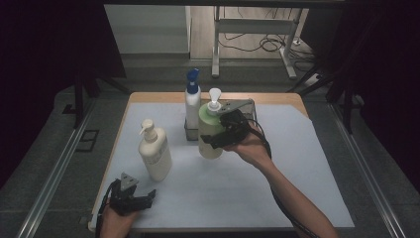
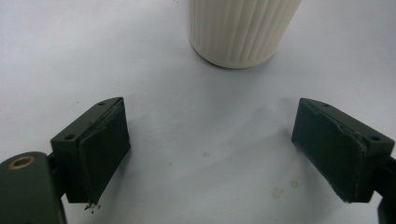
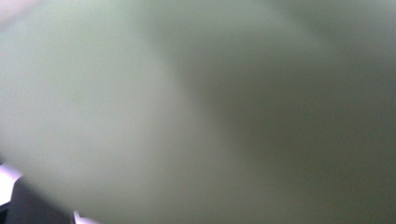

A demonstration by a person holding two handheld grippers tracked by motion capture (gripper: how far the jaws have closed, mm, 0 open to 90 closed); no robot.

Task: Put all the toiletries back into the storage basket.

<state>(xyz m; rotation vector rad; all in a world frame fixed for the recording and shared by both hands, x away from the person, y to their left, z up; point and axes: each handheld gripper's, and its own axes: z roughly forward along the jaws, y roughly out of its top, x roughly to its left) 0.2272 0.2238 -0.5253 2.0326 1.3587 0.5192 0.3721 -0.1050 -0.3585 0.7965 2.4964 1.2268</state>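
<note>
High view: right gripper (image 1: 216, 138) is clamped on the pale green pump bottle (image 1: 210, 133), jaws wide around its body, held by the right hand (image 1: 249, 147) that comes in from lower right. Bottle is upright, near the middle of the white table sheet (image 1: 297, 168), white pump head at top. Whether its base touches the sheet or hangs just clear, can't tell from this angle. Just behind and left of it stands a white bottle with a blue cap (image 1: 192, 101), sitting in a small dark holder (image 1: 190, 131) at the back of the sheet. A cream pump bottle (image 1: 154, 151) stands further left and nearer the person, well apart from the green one.

Left gripper (image 1: 143, 199) rests low at the near left edge of the table, held in the left hand (image 1: 115, 223), grey three-cornered plate on top, pointing toward the cream bottle.

Left gripper view: jaws spread wide, nothing between them, bare white sheet under them with a few small specks. Black pads (image 2: 105, 149) show clean faces. Ribbed base of the cream bottle (image 2: 240, 30) stands straight ahead, near but not touching. The ribbing is not readable from above.

Right gripper view: blurred pale green surface (image 3: 140, 107) very close to the lens, darker toward the right; the jaws can't be made out. A sliver of white sheet (image 3: 8, 179) shows at lower left. The grip itself is readable from the high view.
</note>
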